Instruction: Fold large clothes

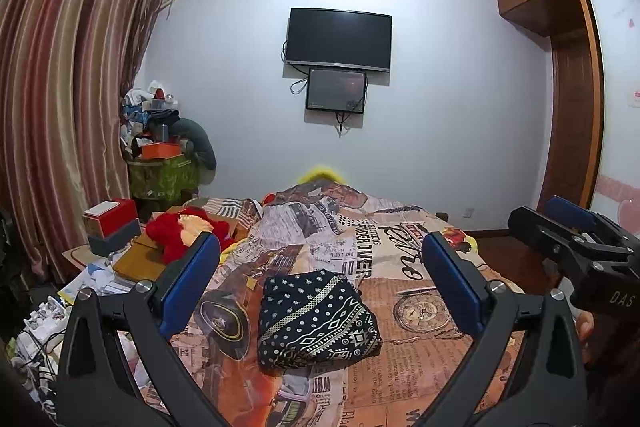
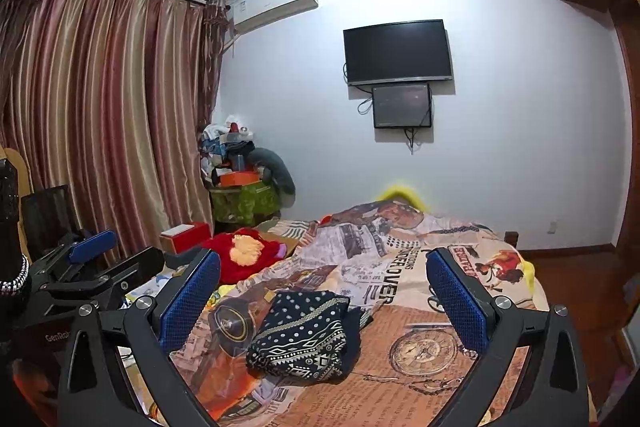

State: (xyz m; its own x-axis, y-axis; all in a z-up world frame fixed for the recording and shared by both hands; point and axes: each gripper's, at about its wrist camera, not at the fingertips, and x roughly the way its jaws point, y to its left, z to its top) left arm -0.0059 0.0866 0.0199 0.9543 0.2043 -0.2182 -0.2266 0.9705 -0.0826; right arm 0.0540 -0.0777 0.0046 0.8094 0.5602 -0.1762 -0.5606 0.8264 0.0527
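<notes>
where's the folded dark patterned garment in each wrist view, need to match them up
Left wrist view: the folded dark patterned garment lies low and centre on the printed bedspread, between the open left gripper's fingers.
Right wrist view: the garment lies low, just left of centre, between the open right gripper's fingers.
Shared landmark: the pocket-watch print sits just to the garment's right in both.

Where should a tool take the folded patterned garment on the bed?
Probably the near bottom edge of the folded patterned garment, from the camera side. It lies as a thick bundle on the bedspread, its stacked layers facing the open left tool.
</notes>
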